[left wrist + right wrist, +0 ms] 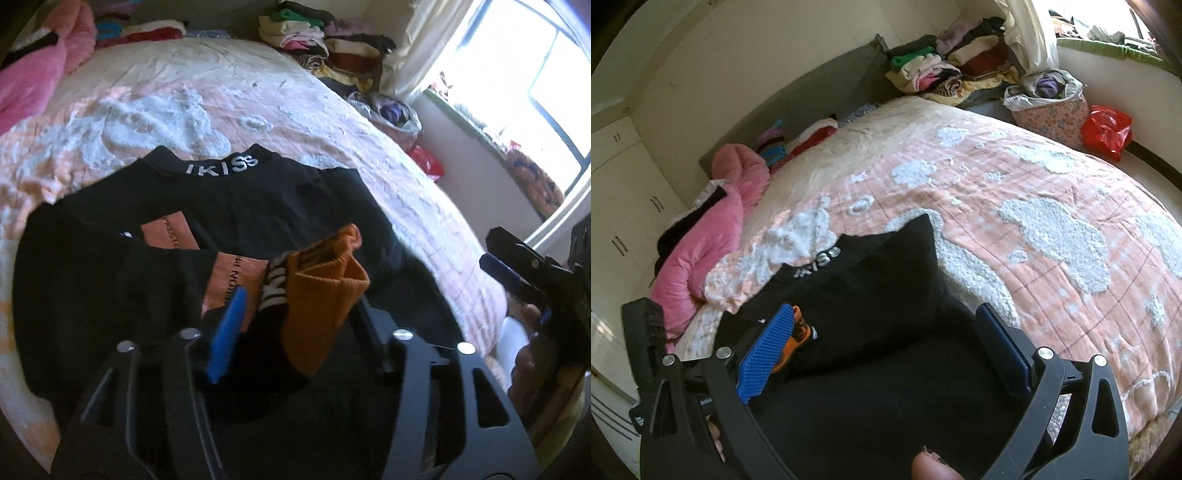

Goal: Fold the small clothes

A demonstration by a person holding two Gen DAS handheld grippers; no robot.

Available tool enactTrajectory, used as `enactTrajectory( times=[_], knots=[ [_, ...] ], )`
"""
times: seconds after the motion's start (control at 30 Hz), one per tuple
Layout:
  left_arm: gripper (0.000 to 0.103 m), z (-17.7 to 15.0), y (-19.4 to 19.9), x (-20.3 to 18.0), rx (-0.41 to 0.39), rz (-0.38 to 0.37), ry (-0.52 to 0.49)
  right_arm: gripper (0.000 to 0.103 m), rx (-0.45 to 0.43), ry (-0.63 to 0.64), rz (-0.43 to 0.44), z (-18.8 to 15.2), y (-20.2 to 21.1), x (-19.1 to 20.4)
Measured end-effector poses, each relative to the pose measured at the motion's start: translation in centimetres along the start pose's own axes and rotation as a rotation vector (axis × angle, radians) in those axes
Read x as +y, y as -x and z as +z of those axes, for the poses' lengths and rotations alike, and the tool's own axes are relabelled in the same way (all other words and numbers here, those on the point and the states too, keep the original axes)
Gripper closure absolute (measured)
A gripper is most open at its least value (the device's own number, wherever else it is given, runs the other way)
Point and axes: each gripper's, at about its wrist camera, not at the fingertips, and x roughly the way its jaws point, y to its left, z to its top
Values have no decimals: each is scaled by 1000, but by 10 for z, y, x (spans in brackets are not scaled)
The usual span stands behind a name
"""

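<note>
A small black top [258, 206] with white "IKISS" lettering on the collar and orange patches lies flat on the bed. My left gripper [295, 314] is shut on its orange and black sleeve cuff [317, 295], holding it above the middle of the garment. My right gripper [886, 347] is open over the garment's right side [879, 295], fingers spread wide with black fabric between them, gripping nothing. The right gripper also shows at the right edge of the left wrist view [517, 266]. The orange cuff shows behind the right gripper's left pad [801, 328].
The bed has a pink quilt [1015, 192] with white fluffy clouds. A pink jacket [713, 236] lies at the left edge. Folded clothes piles [960, 66] sit at the bed's head. A floral basket [1049, 110] and red bag [1106, 129] stand by the window wall.
</note>
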Motion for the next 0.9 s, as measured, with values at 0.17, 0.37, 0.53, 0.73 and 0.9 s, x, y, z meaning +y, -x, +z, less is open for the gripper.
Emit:
enactTrajectory(
  times=[0.17,0.37,0.53,0.73,0.9],
  knots=[
    [35,9,9,11,-3,7,-13,5,97,39,2,-15,-28,10],
    [17,19,30,31,-47,-22,0,5,176,54,19,-34,-53,24],
    [15,24,39,58,-84,-9,70,6,217,76,20,-45,-65,31],
    [10,30,52,98,-121,72,156,34,266,108,36,-59,-85,46],
    [10,34,75,127,-182,122,227,67,239,137,71,-66,-94,58]
  ],
)
